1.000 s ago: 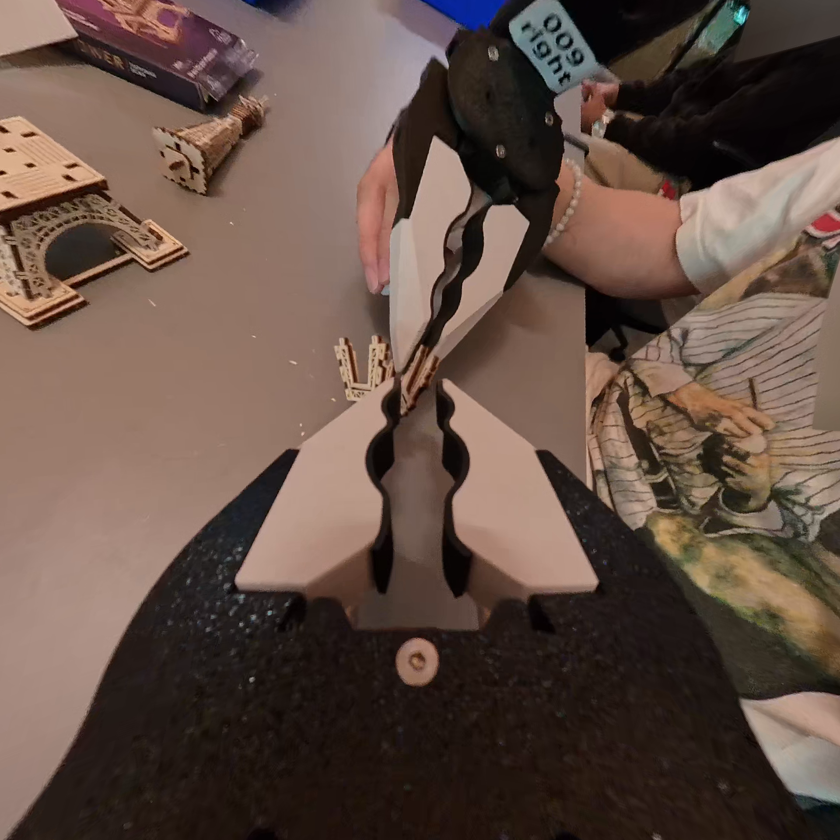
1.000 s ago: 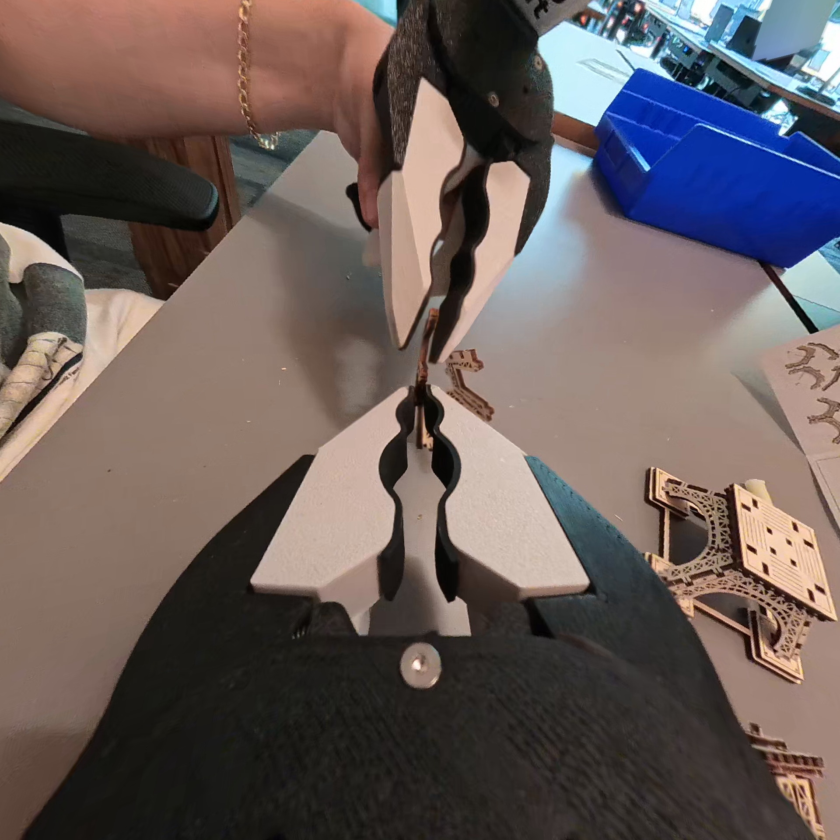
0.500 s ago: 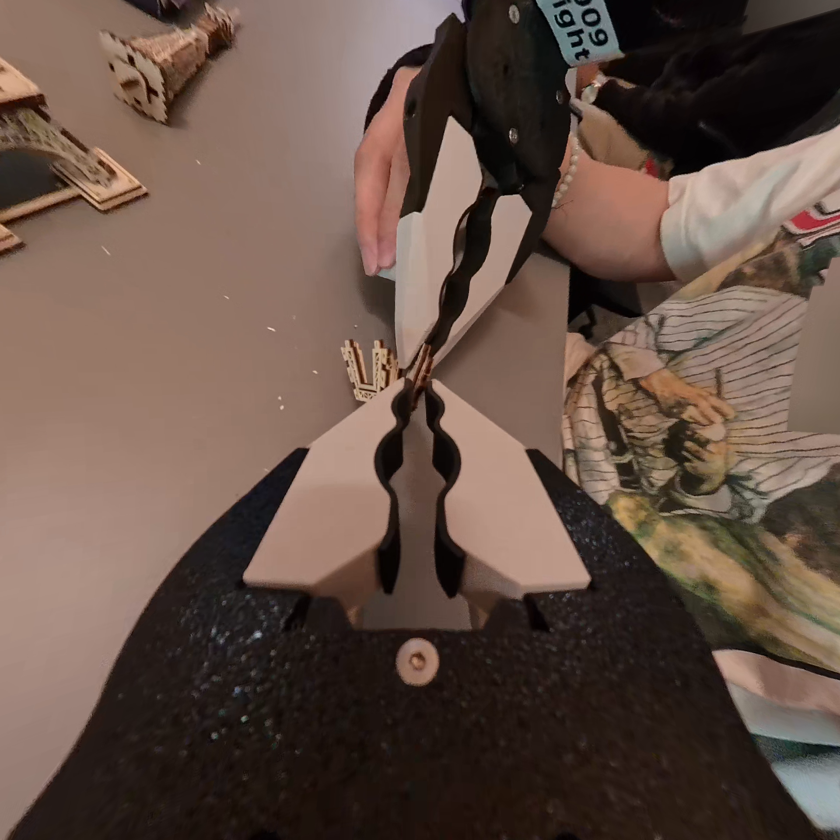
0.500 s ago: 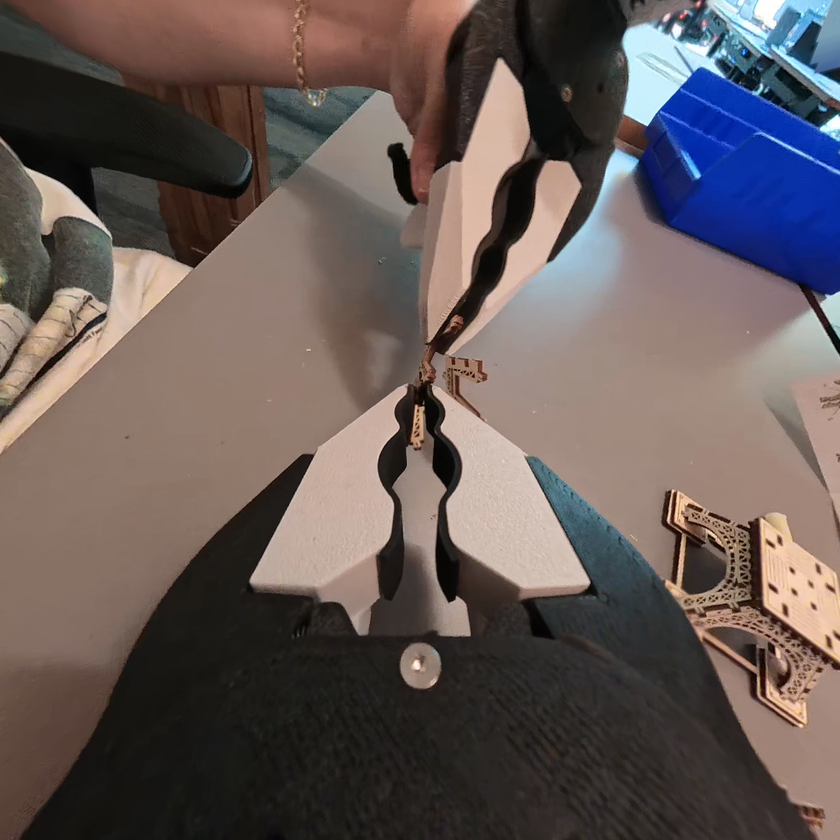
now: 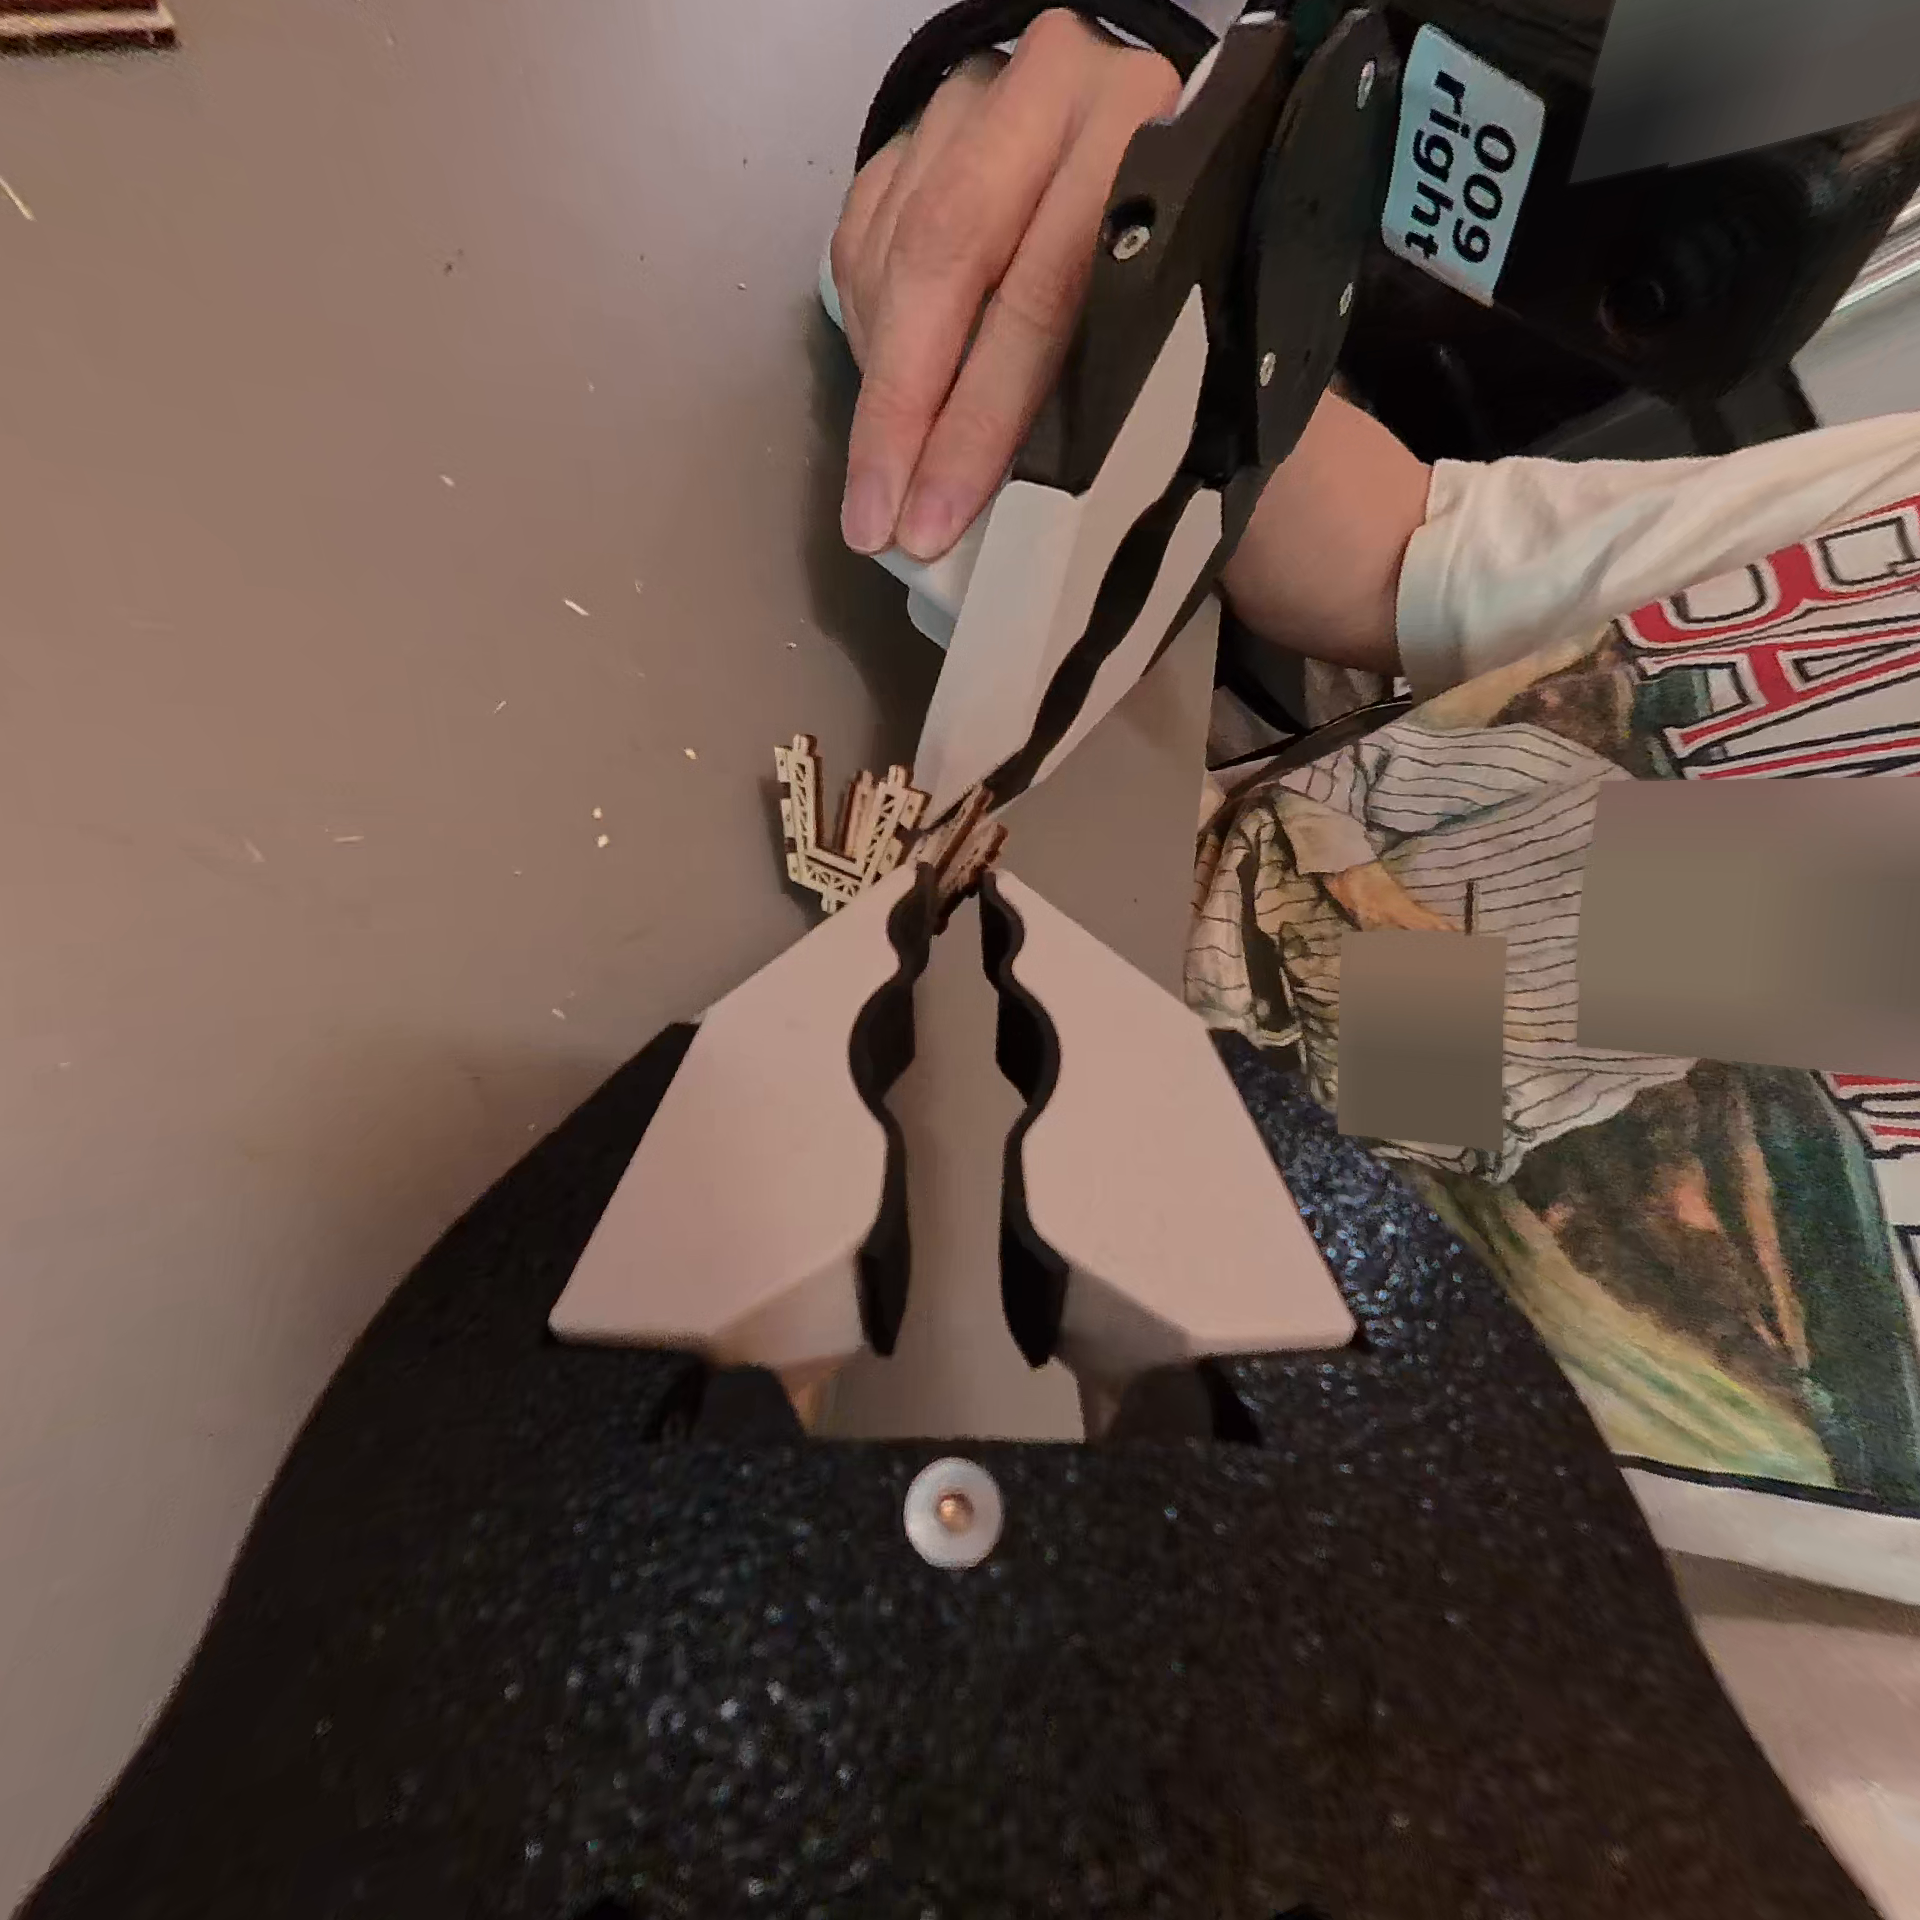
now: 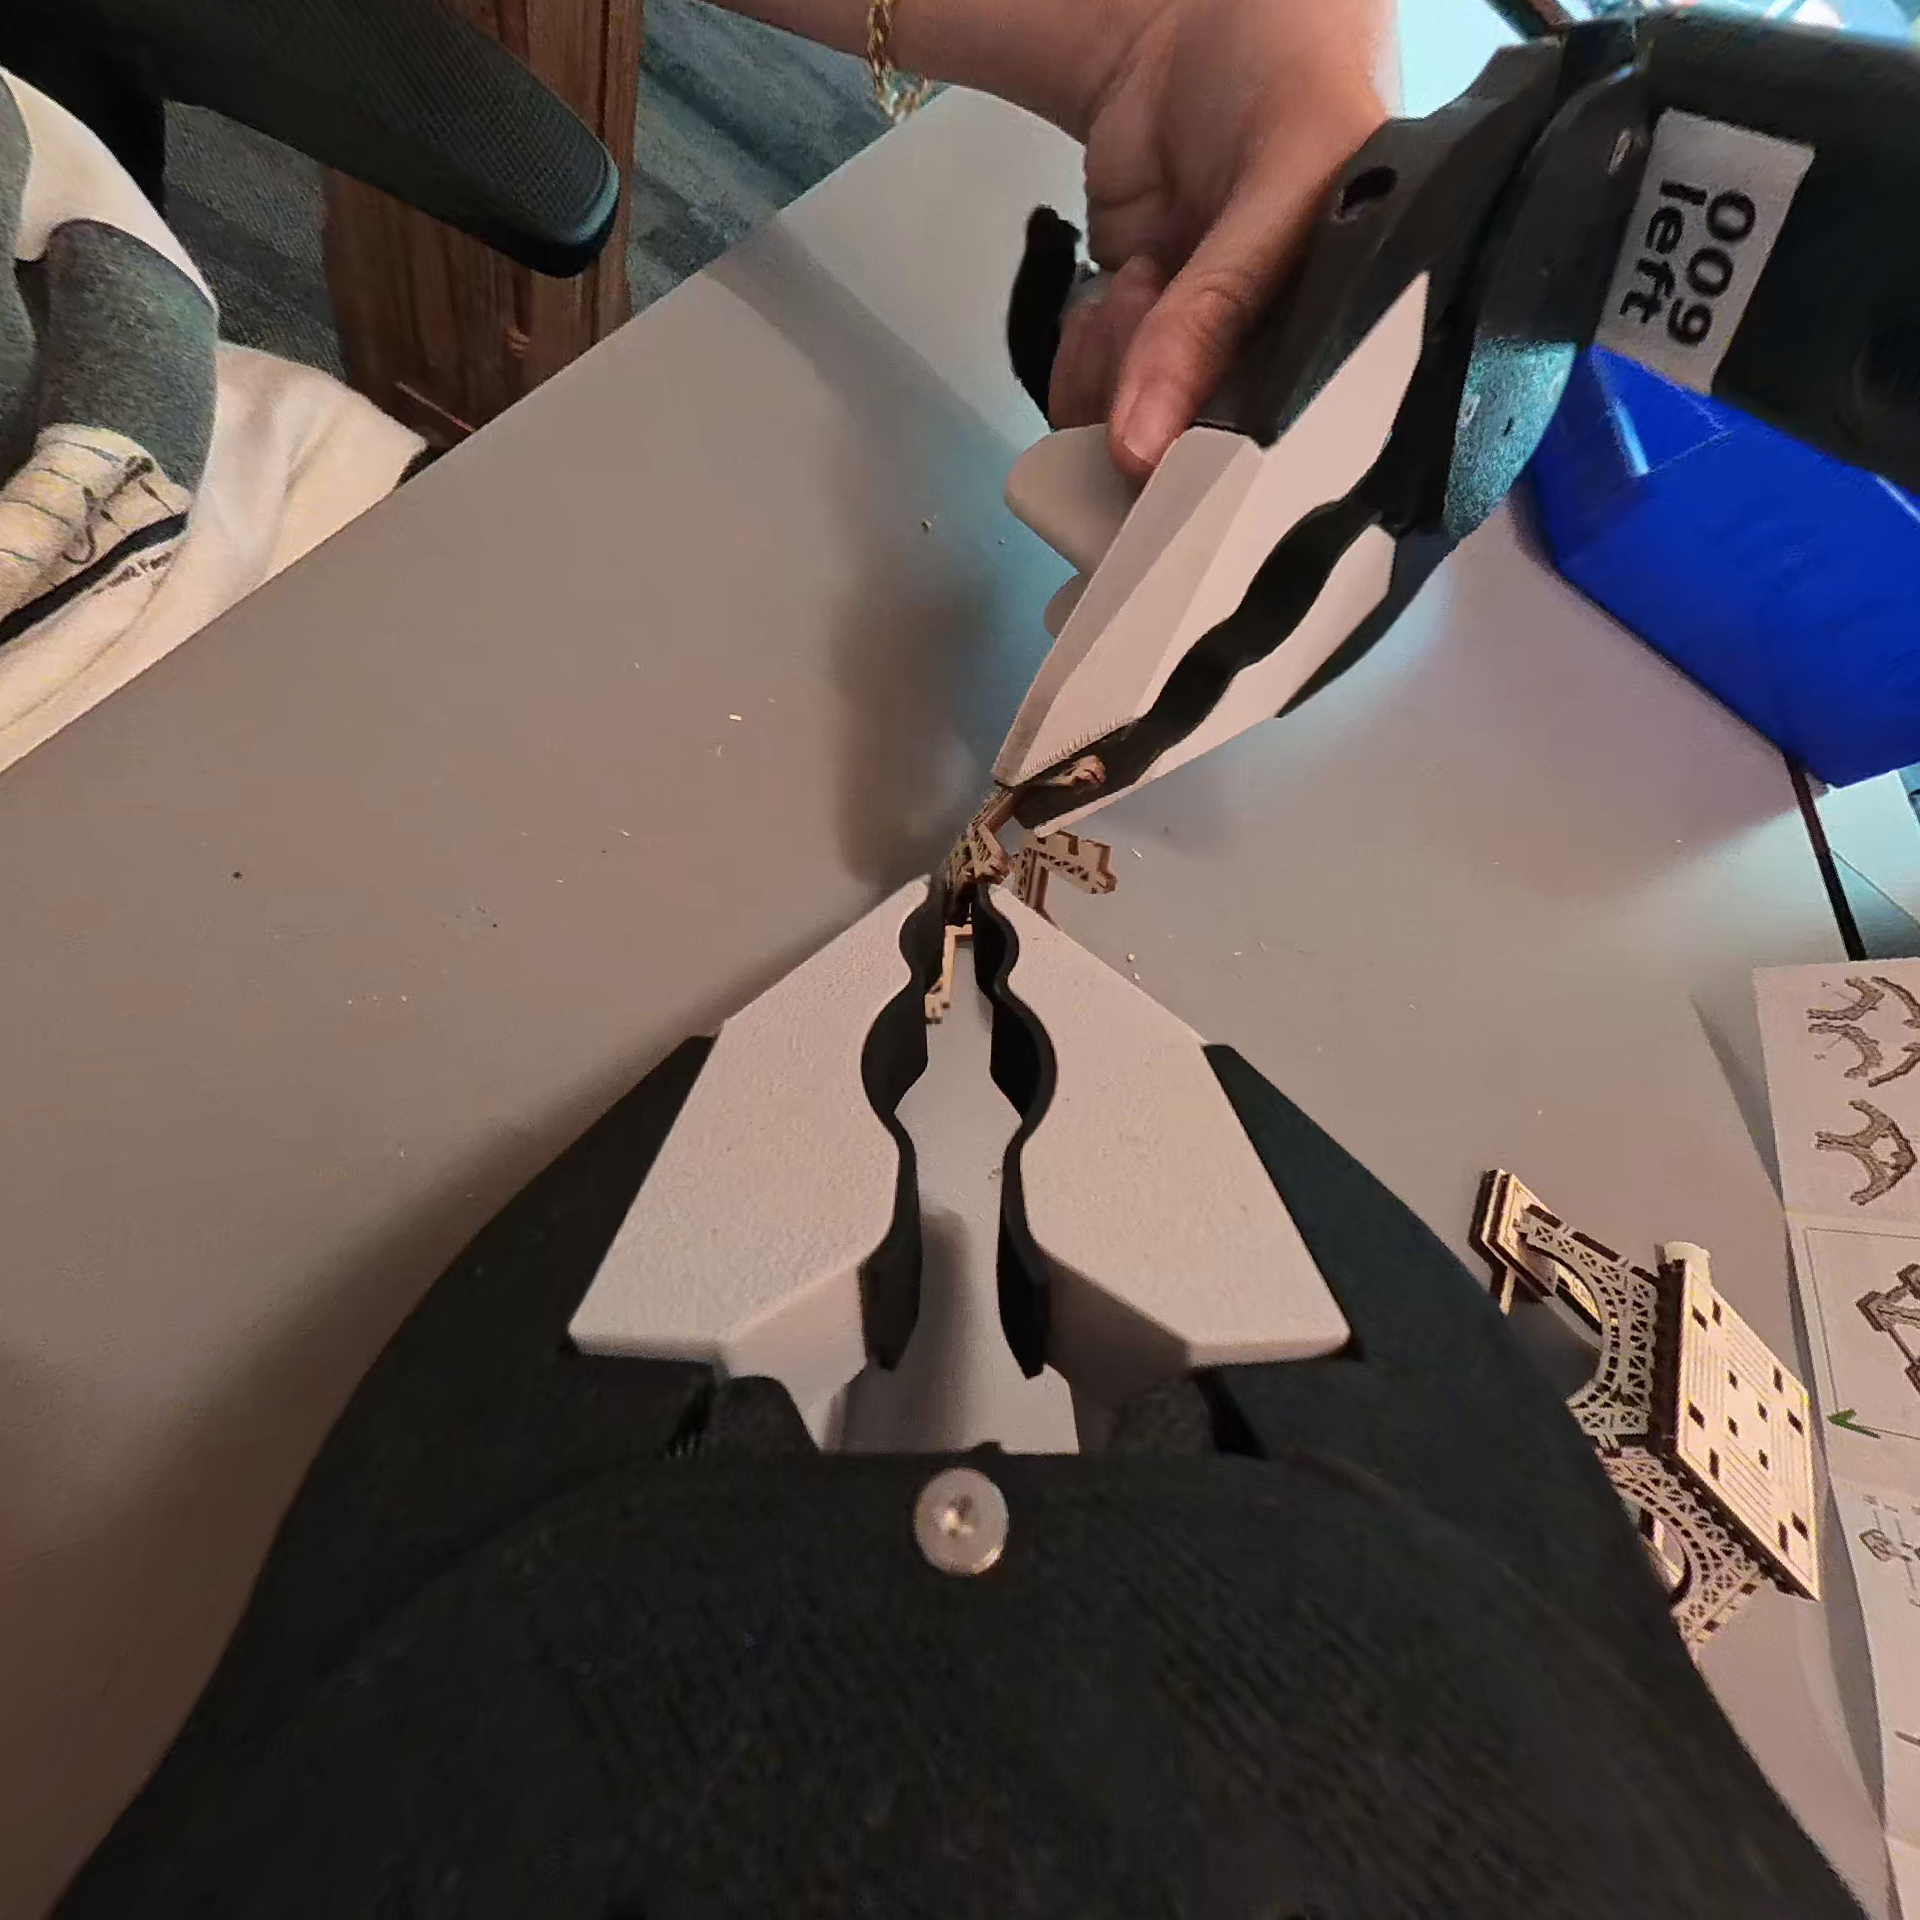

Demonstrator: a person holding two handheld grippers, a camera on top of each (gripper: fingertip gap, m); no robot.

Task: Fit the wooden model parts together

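In the left wrist view my left gripper (image 5: 951, 883) is shut on a small lattice wooden part (image 5: 961, 854) just above the grey table (image 5: 364, 623). My right gripper (image 5: 971, 805) comes down from the upper right, and its tips meet that part. In the right wrist view my right gripper (image 6: 961, 896) is shut on a thin pale wooden strip (image 6: 948, 971). The left gripper (image 6: 1055, 779) leans in from the upper right, shut on a brown part (image 6: 982, 852). The two parts touch between the tips. A loose lattice part (image 5: 831, 831) lies on the table right behind them.
A part-built wooden tower base (image 6: 1683, 1392) lies at the right beside a printed instruction sheet (image 6: 1860, 1122). A blue bin (image 6: 1714, 582) stands at the back right. A chair armrest (image 6: 416, 135) is beyond the table's far left edge. Wood crumbs dot the table. Left and right tips are no more than a few centimetres apart. From either gripper's tips it is about 20 cm to the part-built wooden tower base (image 6: 1683, 1392).
Both grippers have tilted and closed in, so each now sees the other leaning from the upper right. The held parts have come together at the tips, lower over the table.
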